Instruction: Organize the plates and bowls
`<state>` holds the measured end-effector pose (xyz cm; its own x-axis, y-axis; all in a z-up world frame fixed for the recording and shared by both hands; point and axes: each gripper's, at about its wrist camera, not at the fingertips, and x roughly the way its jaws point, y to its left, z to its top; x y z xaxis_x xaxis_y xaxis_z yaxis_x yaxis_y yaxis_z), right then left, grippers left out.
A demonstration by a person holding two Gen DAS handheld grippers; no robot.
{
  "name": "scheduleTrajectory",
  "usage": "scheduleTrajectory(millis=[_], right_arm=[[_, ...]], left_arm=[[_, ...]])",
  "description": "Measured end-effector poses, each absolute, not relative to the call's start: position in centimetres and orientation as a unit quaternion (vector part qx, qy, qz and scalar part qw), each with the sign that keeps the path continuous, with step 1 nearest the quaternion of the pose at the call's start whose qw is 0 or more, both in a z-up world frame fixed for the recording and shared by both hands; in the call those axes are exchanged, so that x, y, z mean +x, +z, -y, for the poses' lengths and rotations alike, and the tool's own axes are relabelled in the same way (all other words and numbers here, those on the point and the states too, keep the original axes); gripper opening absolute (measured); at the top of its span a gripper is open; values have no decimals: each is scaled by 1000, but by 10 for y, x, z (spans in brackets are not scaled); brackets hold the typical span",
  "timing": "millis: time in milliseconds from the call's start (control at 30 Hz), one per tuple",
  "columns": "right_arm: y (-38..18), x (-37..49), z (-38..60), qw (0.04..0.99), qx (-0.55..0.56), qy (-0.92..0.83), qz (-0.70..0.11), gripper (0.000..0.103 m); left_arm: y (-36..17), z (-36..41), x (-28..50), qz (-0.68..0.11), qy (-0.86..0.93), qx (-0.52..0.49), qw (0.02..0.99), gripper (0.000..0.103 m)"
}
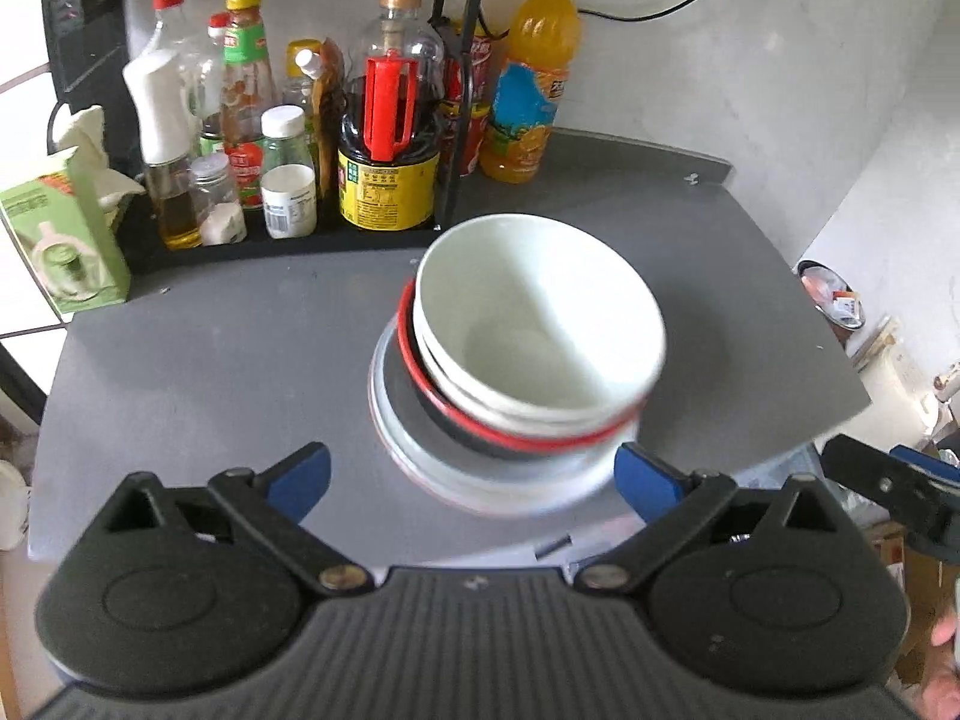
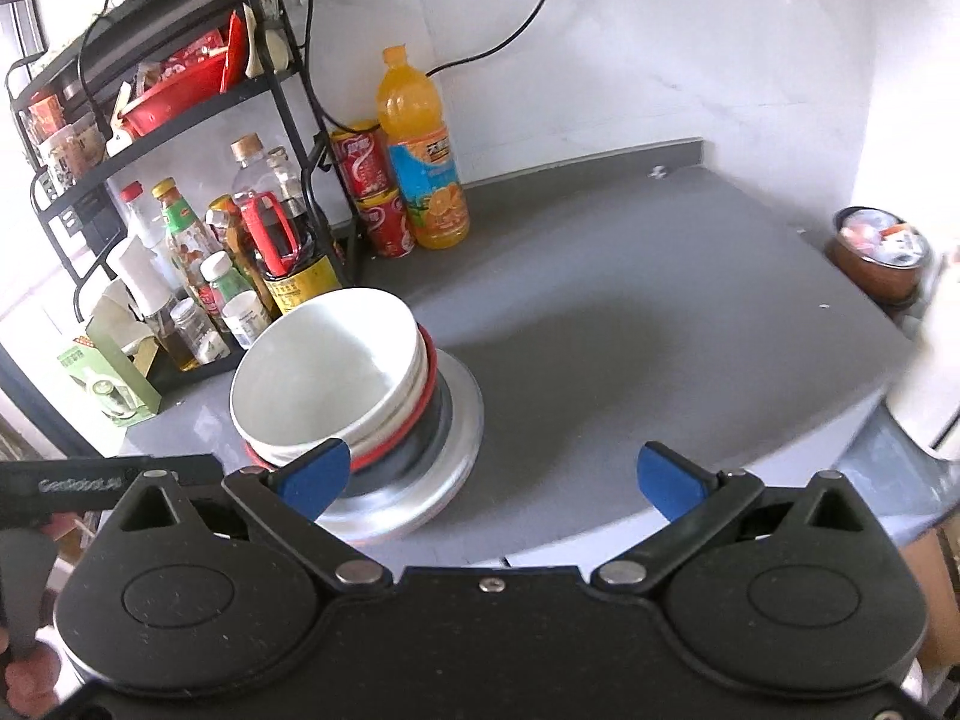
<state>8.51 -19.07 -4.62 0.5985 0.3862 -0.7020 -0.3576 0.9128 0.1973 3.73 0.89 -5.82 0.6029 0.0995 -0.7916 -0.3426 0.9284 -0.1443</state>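
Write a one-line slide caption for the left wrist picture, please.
Open left hand-held gripper faces a stack of white bowls and plates on a grey table.

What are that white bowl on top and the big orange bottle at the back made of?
The white bowl looks like glazed ceramic, possibly melamine: smooth, opaque, with soft glare inside. The orange drink bottle looks like clear plastic: the orange liquid shows through, with a printed wrap label.

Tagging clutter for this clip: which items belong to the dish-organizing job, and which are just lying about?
Job: white bowl, red-rimmed bowl and plates, stacked; left gripper, right gripper, fingers spread.

Lying about: orange juice bottle, cola cans, condiment rack, green box.
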Motion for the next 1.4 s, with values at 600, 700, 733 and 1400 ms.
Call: scheduleTrajectory(millis=[600,700,733,1400], right_arm=[[-8,-9,223,917,12,188,-352,103],[-5,-19,224,919,8,179,-350,103],[-4,-23,224,920,7,176,-350,103],[14,-72,185,935,-17,146,-323,103]], left_arm=[[-9,40,-60,-393,107,-110,907,103],[-3,43,-71,-386,107,-107,910,103],[-1,43,-74,-384,106,-104,911,103],[12,1,-120,-354,105,-67,927,103]])
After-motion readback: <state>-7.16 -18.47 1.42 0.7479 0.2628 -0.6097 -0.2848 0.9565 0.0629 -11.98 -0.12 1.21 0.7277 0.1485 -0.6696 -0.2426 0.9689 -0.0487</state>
